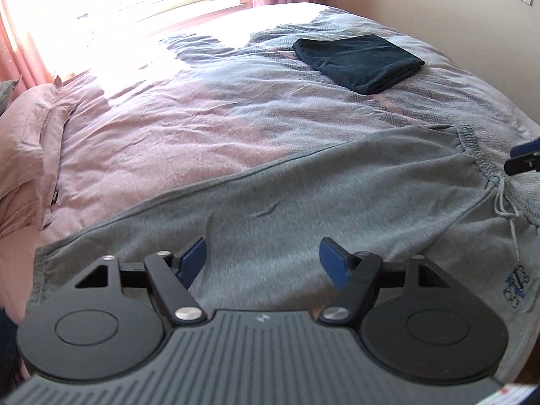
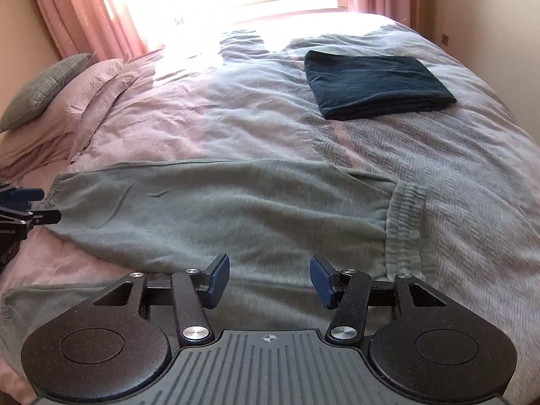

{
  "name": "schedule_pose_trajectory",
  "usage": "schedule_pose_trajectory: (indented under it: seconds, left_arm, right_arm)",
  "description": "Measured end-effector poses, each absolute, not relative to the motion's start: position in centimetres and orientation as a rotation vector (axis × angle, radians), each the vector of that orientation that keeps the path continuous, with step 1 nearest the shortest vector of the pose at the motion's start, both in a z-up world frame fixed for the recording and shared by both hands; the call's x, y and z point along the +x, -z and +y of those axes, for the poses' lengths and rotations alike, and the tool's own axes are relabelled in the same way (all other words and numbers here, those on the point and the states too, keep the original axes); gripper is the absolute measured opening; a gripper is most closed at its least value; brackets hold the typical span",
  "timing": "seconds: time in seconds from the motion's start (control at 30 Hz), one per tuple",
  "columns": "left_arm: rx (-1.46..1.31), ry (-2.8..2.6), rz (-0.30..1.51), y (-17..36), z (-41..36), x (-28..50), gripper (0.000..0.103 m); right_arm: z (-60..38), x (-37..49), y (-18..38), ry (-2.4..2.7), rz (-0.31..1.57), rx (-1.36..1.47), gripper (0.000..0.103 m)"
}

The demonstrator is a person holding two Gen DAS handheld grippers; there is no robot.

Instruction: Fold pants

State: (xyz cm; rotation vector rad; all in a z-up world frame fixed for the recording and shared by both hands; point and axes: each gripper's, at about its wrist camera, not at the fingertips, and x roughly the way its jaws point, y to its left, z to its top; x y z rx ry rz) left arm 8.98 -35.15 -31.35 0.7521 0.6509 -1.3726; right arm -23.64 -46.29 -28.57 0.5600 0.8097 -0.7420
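The left gripper (image 1: pixel 261 261) hangs over the leg end of the grey pants (image 1: pixel 303 202), its blue pads (image 1: pixel 192 260) parted with nothing between them, cloth only beneath. The right gripper (image 2: pixel 270 280) hovers nearer the waist, jaws likewise apart and empty, tilted down at the fabric. No earlier view is on hand, so I speak only of how they stand

The pants lie flat along the near side of the bed (image 2: pixel 455 168), doubled leg over leg, cuffs (image 2: pixel 55 185) to the left, elastic waistband (image 2: pixel 405 222) to the right, drawstring (image 1: pixel 503 202) trailing loose by a small blue emblem (image 1: pixel 514 287). This looks like soft, light sweatshirt knit: it will drape and sag from any pinch, not slide much on the rumpled duvet, and there is nothing to break. My guess is the best holds are the thick edges, cuff hem for the left, gathered waistband for the right, each just ahead of its gripper

Further off a dark folded garment (image 2: pixel 374 84) sits well apart, pillows (image 2: pixel 84 101) at the head
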Motion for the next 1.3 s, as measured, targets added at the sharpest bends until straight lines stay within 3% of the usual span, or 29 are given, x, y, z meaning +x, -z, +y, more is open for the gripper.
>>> schedule_pose_trajectory:
  seconds: [0.33, 0.73, 0.77, 0.8, 0.83, 0.87, 0.97, 1.1, 1.3]
  left_arm:
    - [0.918, 1.489, 0.472, 39.7, -46.7, 14.0, 0.048]
    - [1.225, 1.658, 0.457, 45.6, -52.2, 17.6, 0.047]
    - [1.230, 1.667, 0.463, 45.9, -52.4, 17.6, 0.042]
    - [1.233, 1.672, 0.470, 46.2, -52.4, 17.6, 0.037]
    - [1.236, 1.679, 0.475, 46.4, -52.4, 17.4, 0.025]
    - [1.240, 1.678, 0.469, 46.4, -52.3, 17.0, 0.015]
    - [1.242, 1.633, 0.396, 45.9, -51.1, 16.0, 0.006]
    - [1.135, 1.567, 0.317, 42.0, -47.4, 14.8, 0.005]
    - [0.915, 1.492, 0.326, 33.3, -35.3, 11.3, 0.005]
  right_arm:
    - [-60.6, -17.3, 36.7, 0.565, 0.882, 0.327, 0.051]
    - [-68.5, -13.1, 41.7, 0.266, 1.013, 0.354, 0.051]
    - [-68.7, -13.1, 41.9, 0.253, 1.016, 0.372, 0.049]
    - [-68.8, -13.1, 42.0, 0.234, 1.014, 0.390, 0.033]
    - [-68.7, -13.1, 42.1, 0.220, 1.014, 0.394, 0.023]
    - [-68.4, -13.1, 42.0, 0.221, 1.013, 0.381, 0.016]
    - [-66.8, -13.1, 41.1, 0.247, 1.011, 0.301, 0.008]
    - [-62.7, -13.9, 37.6, 0.333, 0.938, 0.128, 0.006]
    - [-51.3, -18.4, 30.5, 0.427, 0.811, -0.086, 0.006]
